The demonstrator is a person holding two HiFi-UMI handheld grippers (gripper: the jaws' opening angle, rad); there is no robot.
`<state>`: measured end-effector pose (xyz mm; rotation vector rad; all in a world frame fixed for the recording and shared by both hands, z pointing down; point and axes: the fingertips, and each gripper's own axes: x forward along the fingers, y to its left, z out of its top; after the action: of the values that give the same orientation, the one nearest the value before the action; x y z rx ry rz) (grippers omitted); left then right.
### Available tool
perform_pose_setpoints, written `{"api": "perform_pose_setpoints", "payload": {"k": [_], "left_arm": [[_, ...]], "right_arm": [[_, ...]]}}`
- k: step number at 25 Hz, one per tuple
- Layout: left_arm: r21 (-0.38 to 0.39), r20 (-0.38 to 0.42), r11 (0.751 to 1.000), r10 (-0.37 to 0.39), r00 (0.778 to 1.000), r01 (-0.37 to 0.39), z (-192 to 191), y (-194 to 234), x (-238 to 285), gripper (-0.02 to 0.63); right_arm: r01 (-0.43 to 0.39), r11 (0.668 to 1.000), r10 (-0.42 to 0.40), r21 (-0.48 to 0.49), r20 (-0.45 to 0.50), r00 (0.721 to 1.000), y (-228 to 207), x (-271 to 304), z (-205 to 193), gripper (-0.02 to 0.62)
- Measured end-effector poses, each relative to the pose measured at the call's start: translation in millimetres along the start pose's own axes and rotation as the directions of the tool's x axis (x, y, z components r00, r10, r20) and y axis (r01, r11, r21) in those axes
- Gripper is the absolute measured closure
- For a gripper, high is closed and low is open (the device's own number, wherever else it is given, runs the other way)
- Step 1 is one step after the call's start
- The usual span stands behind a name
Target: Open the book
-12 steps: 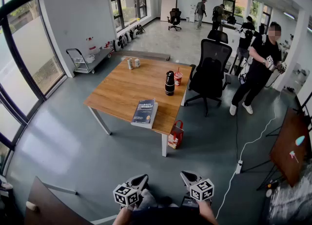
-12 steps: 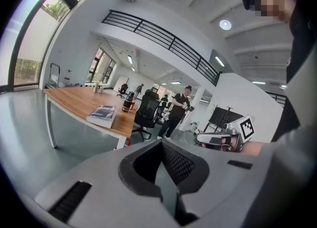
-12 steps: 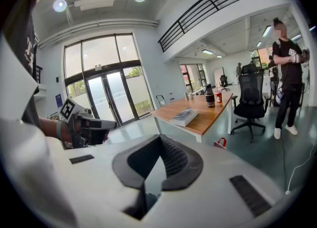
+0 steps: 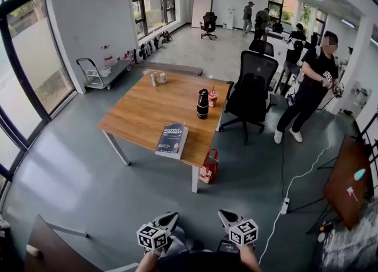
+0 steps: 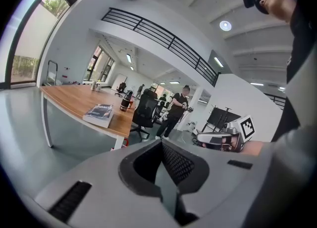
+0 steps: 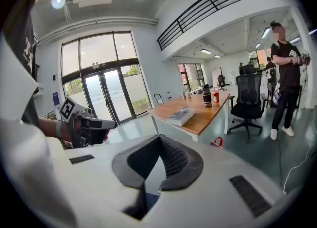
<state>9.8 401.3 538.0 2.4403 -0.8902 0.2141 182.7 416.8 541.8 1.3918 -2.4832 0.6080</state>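
A dark blue book [image 4: 172, 139] lies closed near the front edge of the wooden table [image 4: 147, 111], a few steps ahead of me. My left gripper [image 4: 170, 216] and right gripper [image 4: 225, 215] are held low and close to my body, far from the book. Both point toward the table. In the left gripper view the jaws meet at their tips [image 5: 162, 144] with nothing between them, and the book [image 5: 100, 114] shows far off. The right gripper's jaws [image 6: 159, 138] are likewise shut and empty, with the book [image 6: 181, 115] beyond them.
A black bottle [image 4: 202, 103], a red cup [image 4: 212, 98] and two cans [image 4: 157, 78] stand on the table. A black office chair [image 4: 253, 91] is at its right side and a red bag [image 4: 208, 167] by its leg. A person [image 4: 310, 88] stands to the right. A cable [image 4: 295, 182] crosses the floor.
Both grippers keep their place at the bottom of the head view. The view has shifted slightly, and the standing person at the right has moved a little.
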Motion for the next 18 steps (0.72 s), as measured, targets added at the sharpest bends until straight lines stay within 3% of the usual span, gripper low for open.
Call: {"api": "perform_pose_setpoints", "payload": {"k": [18], "left_arm": [[-0.033, 0.017, 0.998, 0.047, 0.999, -0.046, 28, 59, 10, 0.604]], "right_arm": [[-0.052, 0.997, 0.05, -0.052, -0.039, 0.998, 2, 71, 30, 0.609]]}}
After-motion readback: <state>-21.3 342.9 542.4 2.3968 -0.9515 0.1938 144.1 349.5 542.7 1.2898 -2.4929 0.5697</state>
